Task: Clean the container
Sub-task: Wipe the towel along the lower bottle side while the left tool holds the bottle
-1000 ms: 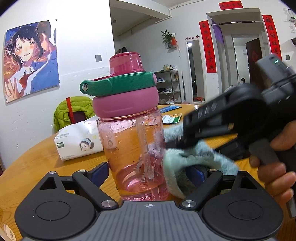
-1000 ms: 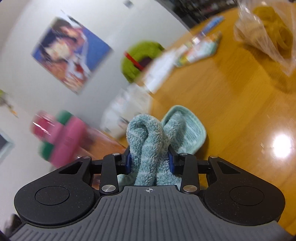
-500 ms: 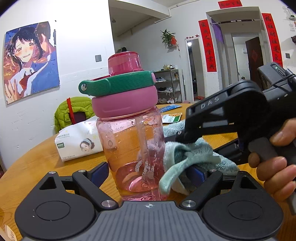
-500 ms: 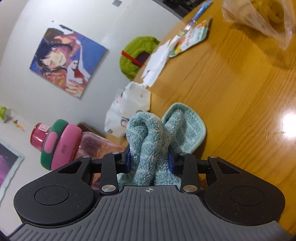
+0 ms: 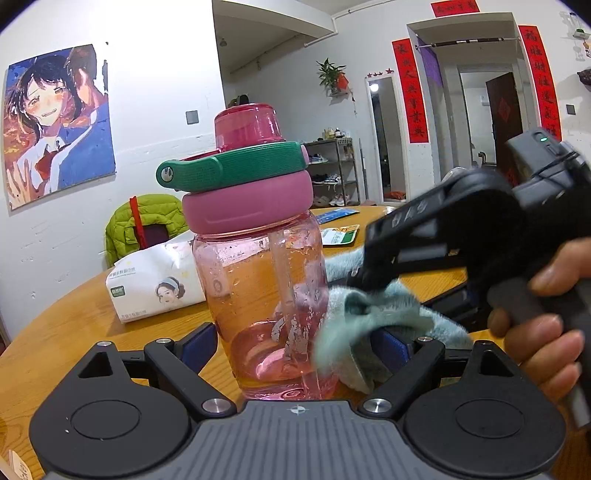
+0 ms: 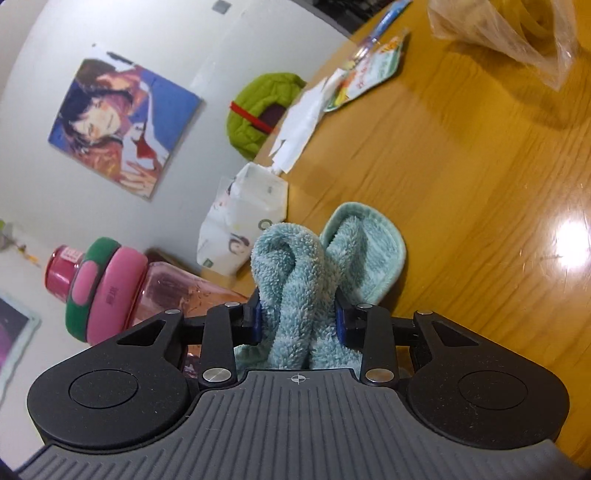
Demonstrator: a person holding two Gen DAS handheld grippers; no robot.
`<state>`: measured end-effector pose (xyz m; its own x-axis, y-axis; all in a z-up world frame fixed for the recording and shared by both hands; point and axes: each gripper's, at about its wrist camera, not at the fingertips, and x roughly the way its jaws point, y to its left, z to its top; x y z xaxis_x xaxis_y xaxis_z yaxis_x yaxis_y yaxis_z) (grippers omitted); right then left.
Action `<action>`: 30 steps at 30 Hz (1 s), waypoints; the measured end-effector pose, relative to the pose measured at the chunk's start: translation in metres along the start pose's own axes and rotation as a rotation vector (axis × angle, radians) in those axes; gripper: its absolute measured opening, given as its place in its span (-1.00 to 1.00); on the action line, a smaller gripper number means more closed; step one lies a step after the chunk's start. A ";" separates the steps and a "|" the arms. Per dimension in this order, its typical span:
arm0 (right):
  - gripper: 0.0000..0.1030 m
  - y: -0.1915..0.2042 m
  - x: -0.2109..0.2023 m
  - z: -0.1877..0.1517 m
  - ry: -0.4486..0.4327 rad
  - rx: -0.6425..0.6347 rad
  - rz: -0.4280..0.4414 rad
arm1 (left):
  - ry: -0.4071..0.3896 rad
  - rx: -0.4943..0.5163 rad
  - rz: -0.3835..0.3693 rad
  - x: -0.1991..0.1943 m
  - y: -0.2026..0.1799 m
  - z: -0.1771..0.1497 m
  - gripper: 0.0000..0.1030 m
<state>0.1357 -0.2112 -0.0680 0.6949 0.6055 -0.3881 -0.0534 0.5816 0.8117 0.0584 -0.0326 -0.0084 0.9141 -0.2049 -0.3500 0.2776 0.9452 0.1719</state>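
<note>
A pink see-through water bottle [image 5: 258,288] with a pink and green lid stands upright on the wooden table [image 5: 74,325]. It sits between the fingers of my left gripper [image 5: 293,339], which is open. The left pad [image 5: 199,343] lies against the bottle and there is a gap on the right side. My right gripper [image 6: 297,317] is shut on a folded light-blue cloth [image 6: 295,266]. In the left wrist view the right gripper [image 5: 369,284] comes in from the right, blurred, and presses the cloth [image 5: 369,314] on the bottle's lower right side. The bottle [image 6: 122,280] lies left of the cloth in the right wrist view.
A white tissue pack [image 5: 155,284] lies behind the bottle to the left. A green jacket [image 5: 147,221] hangs on a chair at the table's far edge. Snack packets [image 6: 369,74] and a plastic bag [image 6: 517,33] lie further across the table. A hand [image 5: 546,332] holds the right gripper.
The right gripper has kept moving with the cloth against the bottle's right side and now sits a little lower. The bottle and my left gripper have stayed still.
</note>
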 end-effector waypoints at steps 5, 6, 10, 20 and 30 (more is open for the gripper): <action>-0.30 0.013 -0.008 0.000 -0.064 -0.094 -0.007 | 0.003 -0.025 -0.002 -0.004 0.000 0.001 0.73; -0.30 0.012 -0.012 0.002 -0.090 -0.088 0.025 | 0.002 -0.043 0.001 -0.007 0.000 0.002 0.76; -0.29 0.014 -0.020 0.010 -0.185 -0.075 0.116 | 0.010 -0.087 0.022 -0.014 -0.008 0.003 0.70; -0.28 0.015 -0.016 0.010 -0.050 -0.035 0.120 | -0.007 -0.038 -0.010 -0.001 0.001 0.003 0.75; -0.28 0.018 -0.018 0.003 -0.064 -0.098 0.061 | -0.010 -0.018 -0.015 -0.004 -0.002 0.000 0.75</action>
<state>0.1245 -0.2128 -0.0452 0.7326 0.6068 -0.3082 -0.1644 0.5972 0.7850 0.0544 -0.0334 -0.0069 0.9127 -0.2220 -0.3430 0.2864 0.9464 0.1496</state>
